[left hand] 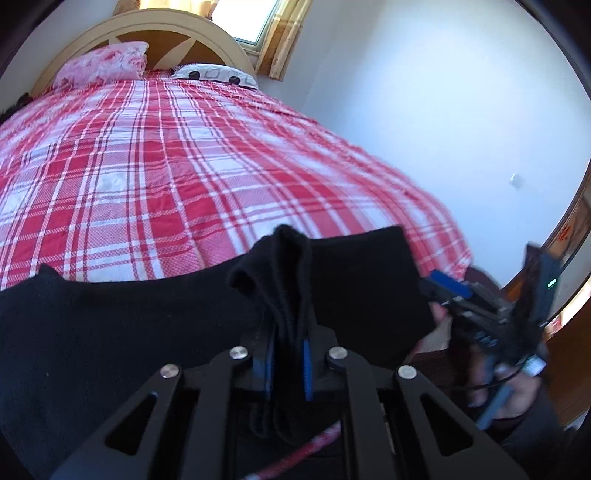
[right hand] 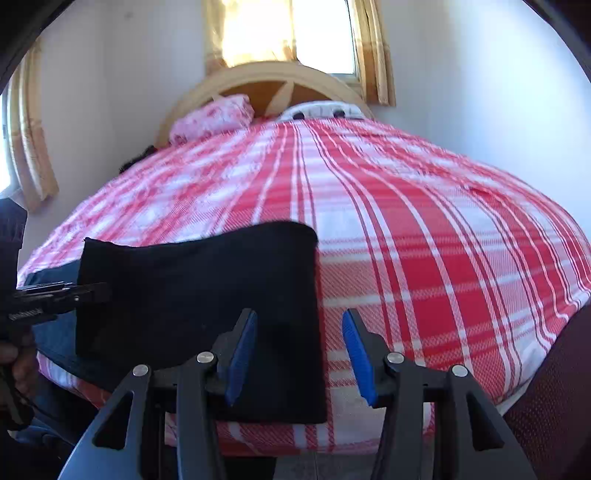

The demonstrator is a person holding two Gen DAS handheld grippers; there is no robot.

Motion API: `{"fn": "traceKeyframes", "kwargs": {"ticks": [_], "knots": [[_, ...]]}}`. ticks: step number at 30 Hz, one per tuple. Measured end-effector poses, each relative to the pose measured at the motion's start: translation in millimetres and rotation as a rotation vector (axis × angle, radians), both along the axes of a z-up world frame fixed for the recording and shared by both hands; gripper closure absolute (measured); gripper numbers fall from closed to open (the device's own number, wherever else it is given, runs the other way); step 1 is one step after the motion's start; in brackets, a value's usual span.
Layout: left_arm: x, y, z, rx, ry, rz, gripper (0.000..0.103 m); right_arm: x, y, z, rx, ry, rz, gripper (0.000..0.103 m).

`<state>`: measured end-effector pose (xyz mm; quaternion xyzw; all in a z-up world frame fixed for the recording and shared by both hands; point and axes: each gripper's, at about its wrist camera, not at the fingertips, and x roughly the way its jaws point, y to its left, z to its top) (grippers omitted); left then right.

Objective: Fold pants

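left claw (left hand: 288,363) clamps one black pants (left hand: 110,332) | right claw (right hand: 299,354) agape, holding nothing | two pillows (right hand: 214,114)

Bed (right hand: 424,229) with red-white plaid cover, arched wooden headboard (right hand: 273,75). White walls (left hand: 424,92). Bright window (right hand: 317,29) behind it (blown out).

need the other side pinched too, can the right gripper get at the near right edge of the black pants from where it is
Probably yes. The right gripper is open, and the right edge of the black pants lies between its fingers on the plaid bedspread, nothing covering it. The left gripper pinches another part.
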<state>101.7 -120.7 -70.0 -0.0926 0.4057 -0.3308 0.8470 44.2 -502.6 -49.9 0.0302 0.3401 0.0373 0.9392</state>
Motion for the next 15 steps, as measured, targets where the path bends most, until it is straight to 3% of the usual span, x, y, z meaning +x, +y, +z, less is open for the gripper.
{"fn": "traceKeyframes", "kwargs": {"ticks": [2,4,9,10,12,15], "knots": [[-2,4,8,-0.042,0.027,-0.005,0.091,-4,1,4,0.002,-0.035,0.004,0.053],[-3,6,5,-0.024,0.058,0.005,0.091,-5,2,7,-0.005,-0.051,0.01,0.053],[11,25,-43,0.002,0.215,0.088,0.09,-3,5,2,-0.038,-0.042,0.018,0.053],[16,26,-52,-0.002,0.225,0.093,0.085,-2,6,-1,-0.04,-0.033,0.025,0.053],[16,25,-54,-0.002,0.193,0.084,0.085,1,10,-7,-0.046,-0.003,0.051,0.052],[8,13,-44,0.076,0.112,0.073,0.079,3,26,-19,-0.134,0.035,0.093,0.052]]}}
